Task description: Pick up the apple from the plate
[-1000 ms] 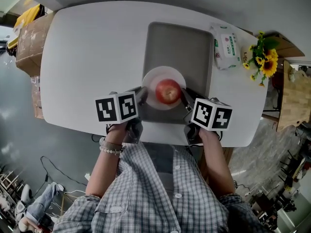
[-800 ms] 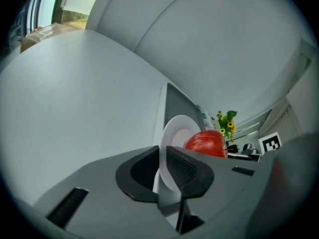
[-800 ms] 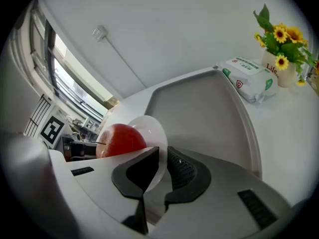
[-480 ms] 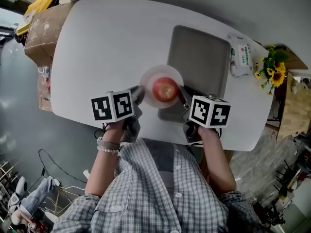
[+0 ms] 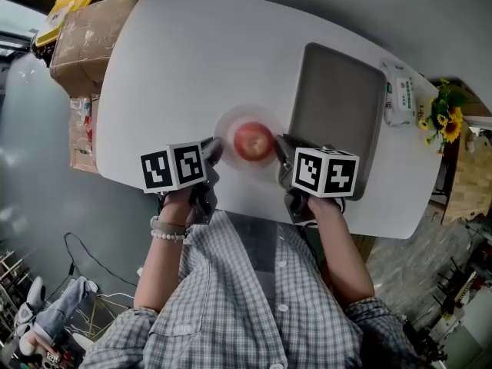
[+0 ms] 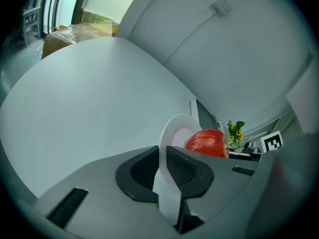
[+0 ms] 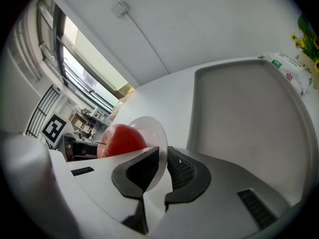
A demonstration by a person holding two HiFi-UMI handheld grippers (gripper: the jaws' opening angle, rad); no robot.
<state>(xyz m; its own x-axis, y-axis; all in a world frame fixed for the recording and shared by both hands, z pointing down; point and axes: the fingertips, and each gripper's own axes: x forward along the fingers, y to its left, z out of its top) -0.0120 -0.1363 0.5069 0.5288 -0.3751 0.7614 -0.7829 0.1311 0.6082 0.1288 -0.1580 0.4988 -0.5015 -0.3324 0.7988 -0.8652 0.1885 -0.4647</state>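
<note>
A red apple [image 5: 252,141] sits on a small white plate [image 5: 231,123], seen from the head view over the white table [image 5: 192,60] just left of the grey tray [image 5: 338,106]. My left gripper [image 5: 211,151] is shut on the plate's left rim and my right gripper [image 5: 283,147] on its right rim. The left gripper view shows the apple [image 6: 207,142] behind the plate [image 6: 177,132], whose rim is clamped in the left gripper [image 6: 162,169]. In the right gripper view the right gripper [image 7: 162,171] pinches the plate [image 7: 152,129] beside the apple [image 7: 119,139], with the tray [image 7: 239,113] to the right.
A pack of wipes [image 5: 400,91] lies right of the tray, with sunflowers [image 5: 446,118] beyond the table's corner. A cardboard box [image 5: 81,41] stands off the table's left end. The table's near edge runs just under both grippers.
The plate with the apple has moved left off the grey tray and now is over the white table, with both grippers still clamped on its rim.
</note>
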